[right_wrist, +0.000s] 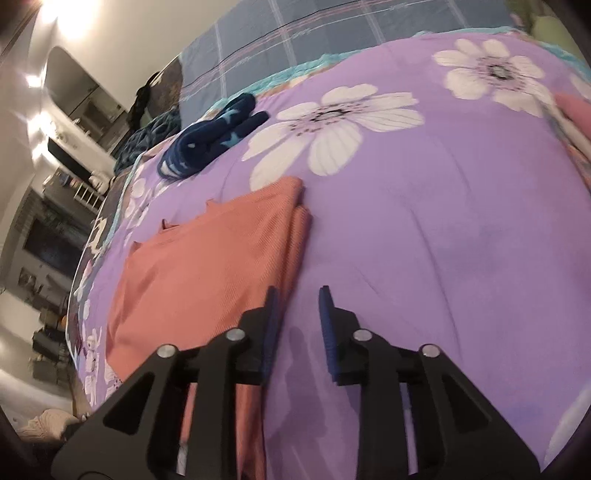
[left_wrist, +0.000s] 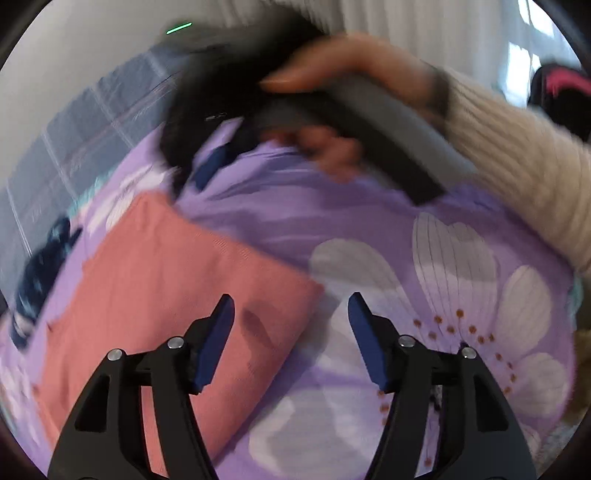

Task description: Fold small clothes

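A folded salmon-pink garment [left_wrist: 155,288] lies flat on the purple flowered bedspread [left_wrist: 369,206]. My left gripper [left_wrist: 291,299] hovers open over the garment's right edge, with nothing between its fingers. In the right wrist view the same garment [right_wrist: 207,266] lies to the left, several layers showing along its folded edge. My right gripper [right_wrist: 299,291] stands just above that edge with its jaws a little apart, and only bedspread [right_wrist: 424,221] shows in the gap. A person's hand [left_wrist: 332,74] in a cream sleeve holds the blurred right gripper at the top of the left wrist view.
A rolled navy garment with pale stars [right_wrist: 210,144] lies farther back on the bedspread, also seen at the left edge of the left wrist view [left_wrist: 40,273]. A blue checked sheet [right_wrist: 295,33] lies beyond. The bed's edge drops off on the left to a room with furniture [right_wrist: 55,221].
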Demonstrator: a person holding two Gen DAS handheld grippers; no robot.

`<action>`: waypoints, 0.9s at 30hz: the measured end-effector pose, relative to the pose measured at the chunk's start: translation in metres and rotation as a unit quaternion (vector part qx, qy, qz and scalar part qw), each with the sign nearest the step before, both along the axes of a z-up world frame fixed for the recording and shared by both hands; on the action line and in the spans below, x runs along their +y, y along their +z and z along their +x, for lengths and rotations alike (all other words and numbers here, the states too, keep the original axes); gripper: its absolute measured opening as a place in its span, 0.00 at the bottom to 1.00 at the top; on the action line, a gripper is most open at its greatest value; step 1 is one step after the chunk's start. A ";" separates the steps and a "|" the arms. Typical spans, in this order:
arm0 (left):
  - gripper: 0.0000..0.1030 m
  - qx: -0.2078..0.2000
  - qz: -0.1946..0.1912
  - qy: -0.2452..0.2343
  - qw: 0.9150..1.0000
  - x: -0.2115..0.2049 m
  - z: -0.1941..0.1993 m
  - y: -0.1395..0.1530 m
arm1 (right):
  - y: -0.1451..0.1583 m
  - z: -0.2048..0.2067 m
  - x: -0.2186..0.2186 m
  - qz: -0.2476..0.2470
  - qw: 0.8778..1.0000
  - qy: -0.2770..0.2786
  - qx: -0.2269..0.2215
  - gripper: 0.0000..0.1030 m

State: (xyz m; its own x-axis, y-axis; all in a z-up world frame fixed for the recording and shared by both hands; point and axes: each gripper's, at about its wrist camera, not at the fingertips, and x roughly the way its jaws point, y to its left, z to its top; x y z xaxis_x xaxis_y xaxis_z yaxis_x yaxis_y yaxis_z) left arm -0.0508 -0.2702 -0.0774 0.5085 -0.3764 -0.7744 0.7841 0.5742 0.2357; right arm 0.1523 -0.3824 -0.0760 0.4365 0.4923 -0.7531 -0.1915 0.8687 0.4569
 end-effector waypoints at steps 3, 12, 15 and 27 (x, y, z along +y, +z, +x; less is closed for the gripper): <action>0.62 -0.040 0.041 0.016 0.998 -0.011 -0.002 -0.009 | -0.006 0.021 0.008 0.006 1.000 0.013 0.008 0.35; 0.04 0.040 -0.024 0.044 0.998 0.008 0.013 -0.001 | -0.009 0.055 0.021 0.033 0.999 0.001 -0.005 0.06; 0.04 0.008 -0.030 0.009 0.999 0.009 0.001 0.007 | 0.012 0.043 0.021 0.052 0.997 0.001 -0.056 0.05; 0.04 0.080 -0.071 0.016 0.994 0.015 0.029 -0.009 | -0.019 0.058 0.019 0.021 0.999 0.002 -0.043 0.06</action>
